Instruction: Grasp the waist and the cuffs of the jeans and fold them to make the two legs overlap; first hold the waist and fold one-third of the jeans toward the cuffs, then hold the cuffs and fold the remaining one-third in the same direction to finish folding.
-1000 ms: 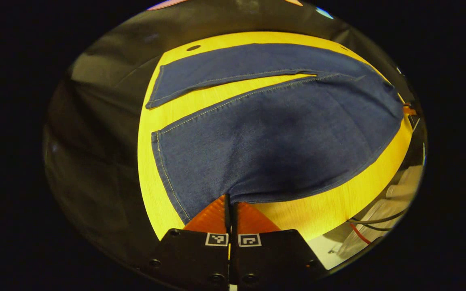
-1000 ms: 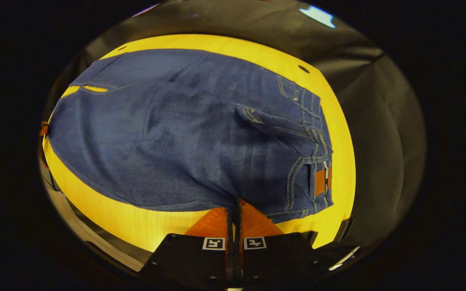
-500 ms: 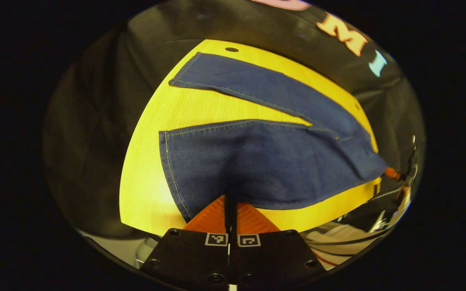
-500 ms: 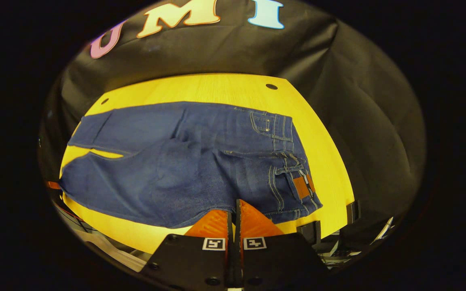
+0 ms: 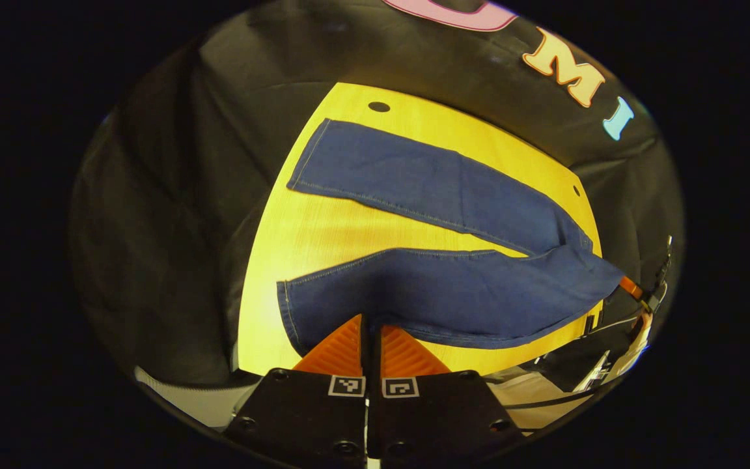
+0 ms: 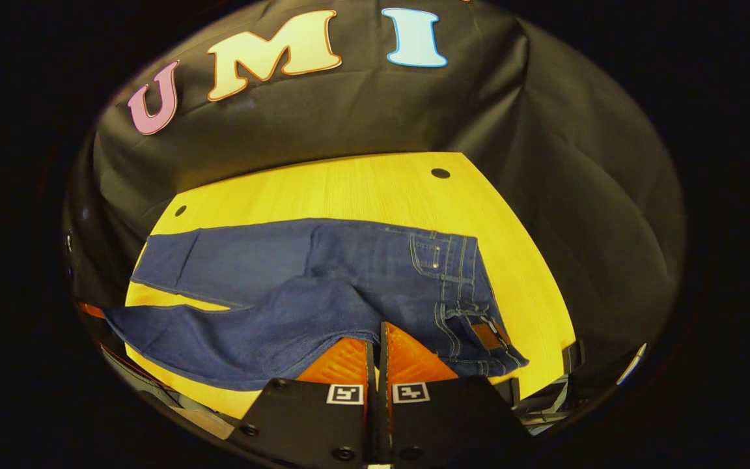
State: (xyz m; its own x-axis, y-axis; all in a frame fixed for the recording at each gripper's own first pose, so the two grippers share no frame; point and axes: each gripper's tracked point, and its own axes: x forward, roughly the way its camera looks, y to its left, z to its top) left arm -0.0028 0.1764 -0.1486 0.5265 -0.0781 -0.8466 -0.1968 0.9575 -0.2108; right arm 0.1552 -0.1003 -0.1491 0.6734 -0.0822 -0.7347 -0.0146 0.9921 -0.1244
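left gripper view: left gripper (image 5: 370, 320) pinching jeans (image 5: 453, 299).

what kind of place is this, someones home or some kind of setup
Most likely a staged recording booth, not a home. A bare yellow wooden table stands against a black cloth wall, with loose cables by the table's edge. Only the jeans lie on it.

The jeans (image 5: 453, 293) are matt blue denim cloth with a fine woven grain, pale stitched seams, and a smooth brown patch (image 6: 487, 336) at the waist that looks like leather. The counter (image 5: 323, 228) is yellow wood with a fine straight grain and a soft sheen. Behind it hangs creased black cloth (image 6: 544, 163), faintly glossy.
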